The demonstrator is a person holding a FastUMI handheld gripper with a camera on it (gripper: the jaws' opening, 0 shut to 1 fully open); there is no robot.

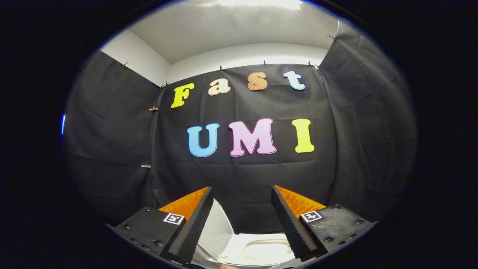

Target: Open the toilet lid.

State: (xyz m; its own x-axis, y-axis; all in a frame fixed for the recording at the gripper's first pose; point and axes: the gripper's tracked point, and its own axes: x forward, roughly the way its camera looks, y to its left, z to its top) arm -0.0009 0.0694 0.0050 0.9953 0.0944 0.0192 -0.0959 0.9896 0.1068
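A white toilet (261, 250) sits low down, below and between my fingers. Its lid (216, 233) stands raised, tilted up toward the left finger, and the seat and bowl opening (267, 248) show beside it. My gripper (242, 192) is open, held above the toilet and pointing at the booth's back wall, with nothing between the fingers. The left fingertip (207, 194) overlaps the top edge of the lid in the picture; I cannot tell whether it touches it.
Black cloth walls close in the booth at the back and on both sides. Above them run a white wall and ceiling with a bright light (261, 3).
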